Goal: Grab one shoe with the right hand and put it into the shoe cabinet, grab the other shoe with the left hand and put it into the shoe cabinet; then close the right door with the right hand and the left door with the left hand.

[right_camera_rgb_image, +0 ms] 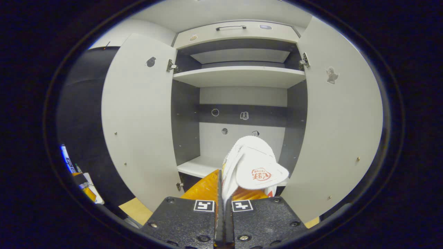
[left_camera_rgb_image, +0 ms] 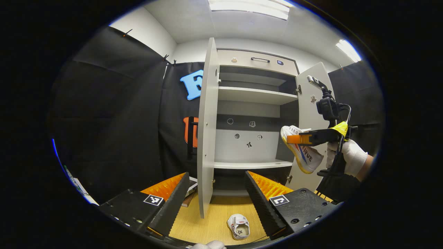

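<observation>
R claw [right_camera_rgb_image: 223, 193] clenched on white sneaker [right_camera_rgb_image: 254, 162], raised before shoe cabinet [right_camera_rgb_image: 242, 76] mid shelf | L claw [left_camera_rgb_image: 216, 197] released; 2nd sneaker [left_camera_rgb_image: 238, 226] on floor below cabinet | both doors open, 0/2 stowed

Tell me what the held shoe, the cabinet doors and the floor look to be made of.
Held shoe: likely white canvas or fabric upper, matte, with a yellowish rubbery sole edge.
Cabinet doors: look like light grey laminated board, smooth and matte, flat with small metal hinges; darker panels inside.
Floor: pale wood-grain surface, probably laminate or vinyl; fine streaks show, slight sheen.
</observation>
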A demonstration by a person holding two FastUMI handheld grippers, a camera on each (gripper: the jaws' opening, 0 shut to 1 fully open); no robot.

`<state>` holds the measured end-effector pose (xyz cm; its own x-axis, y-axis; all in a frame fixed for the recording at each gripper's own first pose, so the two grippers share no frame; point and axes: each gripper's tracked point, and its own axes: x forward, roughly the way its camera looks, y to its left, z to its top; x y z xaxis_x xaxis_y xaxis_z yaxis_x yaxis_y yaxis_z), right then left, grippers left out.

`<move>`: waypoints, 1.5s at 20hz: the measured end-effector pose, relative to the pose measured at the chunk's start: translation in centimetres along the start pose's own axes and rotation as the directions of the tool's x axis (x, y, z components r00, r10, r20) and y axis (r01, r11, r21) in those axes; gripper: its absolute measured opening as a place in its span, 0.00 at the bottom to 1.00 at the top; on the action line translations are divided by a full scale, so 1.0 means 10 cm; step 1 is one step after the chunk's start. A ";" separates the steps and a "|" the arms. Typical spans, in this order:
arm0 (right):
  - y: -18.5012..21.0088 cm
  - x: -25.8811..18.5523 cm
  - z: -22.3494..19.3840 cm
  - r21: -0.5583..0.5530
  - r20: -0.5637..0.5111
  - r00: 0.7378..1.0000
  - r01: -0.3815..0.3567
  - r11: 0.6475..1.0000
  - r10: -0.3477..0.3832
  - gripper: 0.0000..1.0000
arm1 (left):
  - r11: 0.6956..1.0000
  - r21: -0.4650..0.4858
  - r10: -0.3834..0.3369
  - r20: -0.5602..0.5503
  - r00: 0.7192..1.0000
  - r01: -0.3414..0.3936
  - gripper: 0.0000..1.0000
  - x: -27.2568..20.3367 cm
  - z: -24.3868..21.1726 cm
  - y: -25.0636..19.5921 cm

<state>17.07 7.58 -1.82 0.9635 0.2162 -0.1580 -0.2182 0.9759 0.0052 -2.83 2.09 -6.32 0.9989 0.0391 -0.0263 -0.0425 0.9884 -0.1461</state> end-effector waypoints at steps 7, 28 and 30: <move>-0.37 0.98 0.47 -0.069 0.005 0.998 0.071 0.995 -0.070 0.05 | 1.000 0.011 -0.019 -0.008 1.000 0.019 0.95 0.12 -0.03 -0.17; -0.96 3.47 -1.14 -0.047 -0.621 0.779 0.082 0.996 -0.094 0.06 | 0.994 0.043 0.100 -0.048 0.994 -0.098 0.95 0.66 0.04 -0.33; -0.97 3.44 -1.11 -0.051 -0.622 0.777 0.085 0.995 -0.098 0.08 | 0.994 0.039 0.106 -0.042 0.993 -0.104 0.96 0.61 0.06 -0.31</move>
<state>50.58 5.25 -18.23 0.6734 0.0537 -0.7373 -0.1430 0.9880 -0.0586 3.41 -0.63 -5.48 0.9870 0.1374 -0.0831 -0.1457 0.9839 -0.1038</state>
